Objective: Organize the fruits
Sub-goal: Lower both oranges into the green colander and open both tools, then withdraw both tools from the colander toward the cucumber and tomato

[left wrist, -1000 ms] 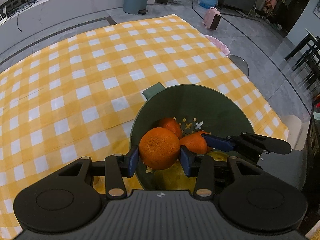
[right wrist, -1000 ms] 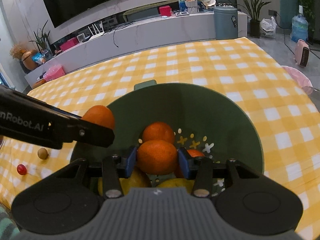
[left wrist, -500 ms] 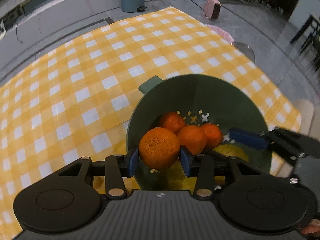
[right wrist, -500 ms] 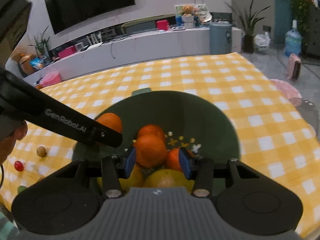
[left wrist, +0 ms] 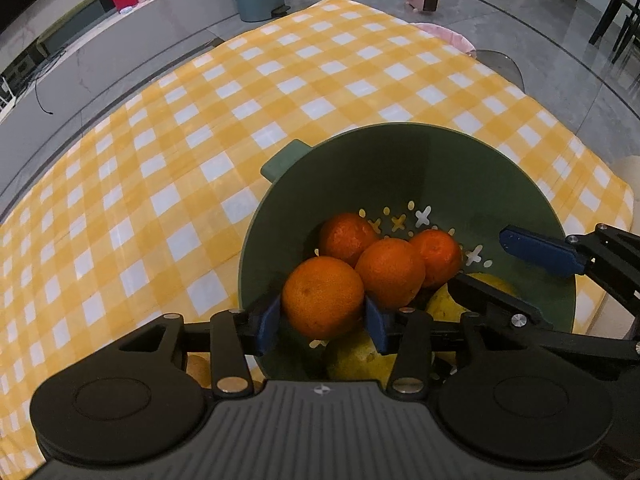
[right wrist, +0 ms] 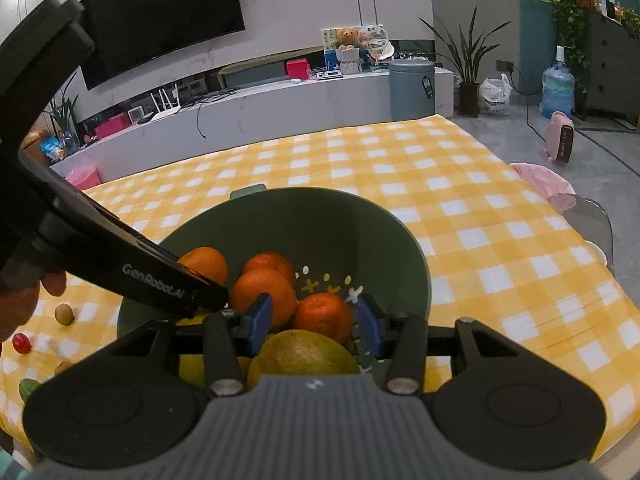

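Note:
A green colander bowl (left wrist: 400, 128) (right wrist: 304, 192) stands on the yellow checked cloth. Inside it lie three oranges (left wrist: 390, 270) and yellow fruits (left wrist: 360, 354). My left gripper (left wrist: 322, 306) hangs just inside the bowl's near rim with a fourth orange (left wrist: 323, 298) between its blue pads. Its jaws are opening, and the pads still look to touch the peel. In the right wrist view one left finger (right wrist: 160, 276) crosses in front of that orange (right wrist: 204, 264). My right gripper (right wrist: 314, 314) (left wrist: 478, 258) is open above the fruit, gripping nothing.
Small fruits lie on the cloth left of the bowl: a brown ball (right wrist: 64, 314), a red one (right wrist: 21, 342) and something green (right wrist: 28, 388). A person's hand (right wrist: 24, 300) is at the left edge. The table's right edge (right wrist: 600, 264) borders a clear chair.
My left gripper has sunk toward the bowl with its orange and rolled a little. The orange once between my right pads now lies in the bowl, and that gripper has drawn back.

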A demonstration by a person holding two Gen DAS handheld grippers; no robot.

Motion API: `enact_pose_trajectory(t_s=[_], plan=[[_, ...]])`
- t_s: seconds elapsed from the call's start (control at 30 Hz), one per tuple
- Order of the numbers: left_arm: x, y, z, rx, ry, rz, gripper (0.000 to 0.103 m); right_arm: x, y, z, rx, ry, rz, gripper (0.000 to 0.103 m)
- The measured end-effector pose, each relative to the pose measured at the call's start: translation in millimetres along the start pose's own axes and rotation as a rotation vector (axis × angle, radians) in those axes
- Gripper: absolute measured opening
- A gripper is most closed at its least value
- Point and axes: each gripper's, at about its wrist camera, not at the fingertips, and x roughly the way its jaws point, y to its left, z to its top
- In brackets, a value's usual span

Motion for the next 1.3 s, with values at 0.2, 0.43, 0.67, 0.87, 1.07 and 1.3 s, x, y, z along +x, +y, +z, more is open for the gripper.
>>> enact_pose_trajectory(t_s=[0.2, 0.43, 0.67, 0.87, 1.07, 1.3], plan=[[-4.8, 2.1, -1.4, -0.013, -0.008, -0.026, 0.066, -3.3, -0.2, -0.7, -0.001, -0.005, -0.007, 0.045], [-44.2, -0.9, -9.8, 0.020, -0.083, 0.017, 0.066, -16.3, 0.6, 3.6, 0.026, -0.024, 0.006, 0.052], [-97.4, 1.1, -36.8, 0.001, -0.166, 0.031, 0.068, -39.1, 17.3, 4.8, 0.063, -0.033, 0.030, 0.060], [-127.5, 12.3, -64.9, -0.018, -0.191, 0.078, 0.068, -59.6, 41.7, 0.6, 0.028, -0.021, 0.050, 0.063], [-144.6, 29.8, -94.4, -0.033, -0.217, 0.073, 0.068, -72.6, 71.5, -7.3, -0.028, -0.003, 0.092, 0.063], [-152.1, 55.1, -123.3, -0.073, -0.189, 0.057, 0.068, -75.0, 99.9, -21.7, -0.083, 0.069, 0.132, 0.063]])
